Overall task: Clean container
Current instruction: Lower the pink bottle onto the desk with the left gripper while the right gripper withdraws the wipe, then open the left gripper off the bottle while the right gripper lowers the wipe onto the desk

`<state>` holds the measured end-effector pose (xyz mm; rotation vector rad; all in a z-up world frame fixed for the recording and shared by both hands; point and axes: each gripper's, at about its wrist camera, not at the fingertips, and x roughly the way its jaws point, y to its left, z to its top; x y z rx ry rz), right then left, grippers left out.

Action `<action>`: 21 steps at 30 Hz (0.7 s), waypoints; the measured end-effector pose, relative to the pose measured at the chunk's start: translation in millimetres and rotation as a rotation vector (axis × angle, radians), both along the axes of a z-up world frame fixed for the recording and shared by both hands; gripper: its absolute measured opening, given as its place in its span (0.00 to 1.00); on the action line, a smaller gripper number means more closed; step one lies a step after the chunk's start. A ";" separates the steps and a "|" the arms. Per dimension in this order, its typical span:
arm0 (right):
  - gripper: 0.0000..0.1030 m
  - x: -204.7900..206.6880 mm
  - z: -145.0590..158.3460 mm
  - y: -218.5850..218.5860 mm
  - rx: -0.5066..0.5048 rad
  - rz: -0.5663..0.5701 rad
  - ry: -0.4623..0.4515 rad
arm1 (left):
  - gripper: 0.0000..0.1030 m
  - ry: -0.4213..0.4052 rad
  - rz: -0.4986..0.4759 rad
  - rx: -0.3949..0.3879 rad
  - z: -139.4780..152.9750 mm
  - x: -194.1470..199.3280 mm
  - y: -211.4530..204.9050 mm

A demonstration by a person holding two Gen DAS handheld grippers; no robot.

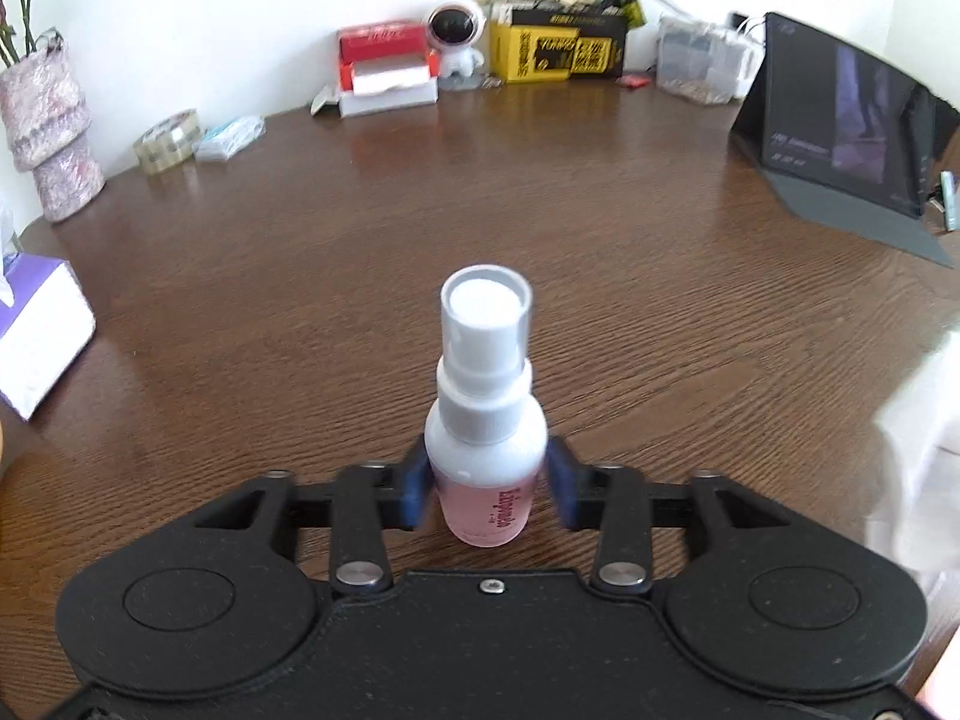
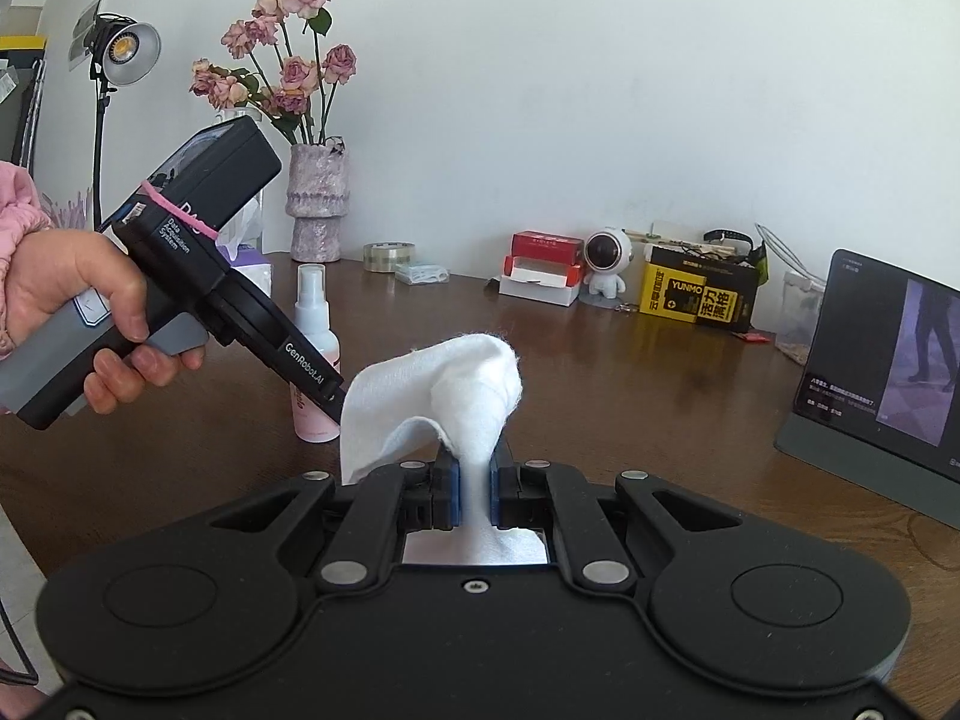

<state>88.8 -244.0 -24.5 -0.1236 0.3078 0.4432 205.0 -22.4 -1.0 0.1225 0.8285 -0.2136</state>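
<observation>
A small spray bottle [image 1: 485, 420] with a white pump top and pink liquid stands upright on the brown table. My left gripper [image 1: 489, 489] has its blue pads on both sides of the bottle's body and looks shut on it. The bottle also shows in the right wrist view [image 2: 313, 324], partly hidden by the left gripper's body [image 2: 198, 264]. My right gripper [image 2: 474, 492] is shut on a white cloth [image 2: 444, 402] that bunches up above the pads. The cloth also shows at the right edge of the left wrist view [image 1: 918, 450].
A tablet on a stand [image 1: 840, 126] is at the right. Along the back wall are a yellow-black box [image 1: 558, 48], an astronaut figure [image 1: 456, 42], a red-white box [image 1: 387, 69], tape [image 1: 168, 141] and a vase [image 1: 51, 132]. A tissue box [image 1: 36, 336] is at the left.
</observation>
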 end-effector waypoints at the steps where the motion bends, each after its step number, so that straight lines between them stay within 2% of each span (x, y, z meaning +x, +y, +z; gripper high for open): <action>1: 0.09 1.4 -0.7 0.4 -0.002 0.000 0.005 | 0.63 -0.034 0.004 0.013 2.2 -6.4 0.2; 2: 0.09 3.1 -1.1 1.2 -0.002 0.000 0.010 | 0.70 -0.083 0.009 0.018 4.5 -15.5 1.9; 3: 0.09 4.9 -1.2 2.0 -0.001 0.000 0.015 | 0.72 -0.132 0.013 0.024 6.8 -24.6 3.8; 5: 0.09 10.2 -1.2 5.0 -0.005 -0.004 0.024 | 0.88 -0.198 0.019 0.019 10.2 -43.2 9.0; 9: 0.09 27.9 -2.2 13.2 -0.028 -0.012 0.057 | 0.95 -0.312 0.045 -0.042 16.3 -85.0 26.2; 10: 0.09 33.9 -2.9 15.7 -0.035 -0.016 0.068 | 1.00 -0.340 0.055 -0.057 17.7 -95.6 30.0; 14: 0.09 61.7 -7.9 28.0 -0.065 -0.041 0.112 | 1.00 -0.402 0.095 -0.074 22.1 -124.8 40.4; 21: 0.11 97.0 -20.2 50.2 -0.102 -0.057 0.213 | 1.00 -0.478 0.147 -0.107 30.3 -151.6 59.4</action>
